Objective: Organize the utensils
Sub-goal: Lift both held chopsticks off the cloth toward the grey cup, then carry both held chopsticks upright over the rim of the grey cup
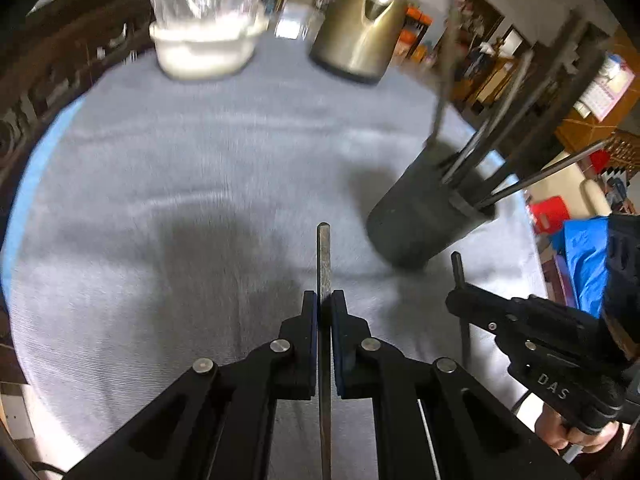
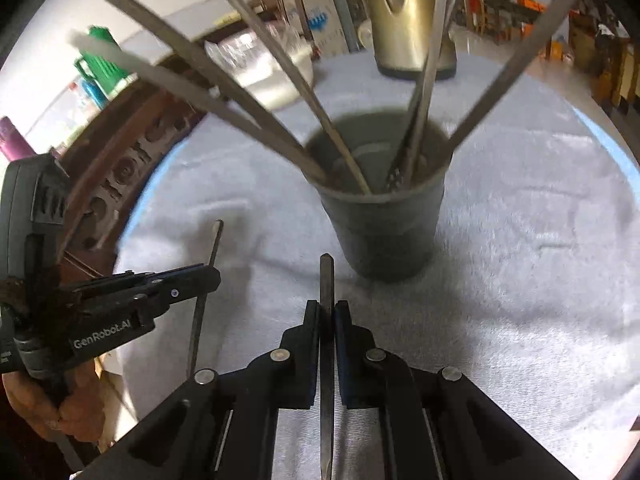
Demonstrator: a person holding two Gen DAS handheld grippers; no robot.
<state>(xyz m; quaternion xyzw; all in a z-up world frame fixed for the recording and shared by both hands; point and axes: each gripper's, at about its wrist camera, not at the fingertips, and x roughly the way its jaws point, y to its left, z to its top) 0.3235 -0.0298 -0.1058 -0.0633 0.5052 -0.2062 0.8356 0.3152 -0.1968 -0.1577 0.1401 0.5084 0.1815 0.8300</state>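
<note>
Each gripper, left [image 1: 324, 300] and right [image 2: 327, 312], is clenched mid-shaft on a thin, stiff, probably slick metal utensil [image 1: 323, 256] [image 2: 326, 280] held above the counter [image 2: 520, 280] near the cup [image 2: 380, 208]; light, likely to pivot.

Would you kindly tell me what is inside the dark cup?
The dark cup holds several long metal utensils leaning outward against its rim. Their lower ends and the cup's bottom are hidden.

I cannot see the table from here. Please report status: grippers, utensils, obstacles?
Left gripper shut on utensil. Right gripper shut on second utensil. Dark cup ahead, already holding several. Nothing between right gripper and cup.
</note>
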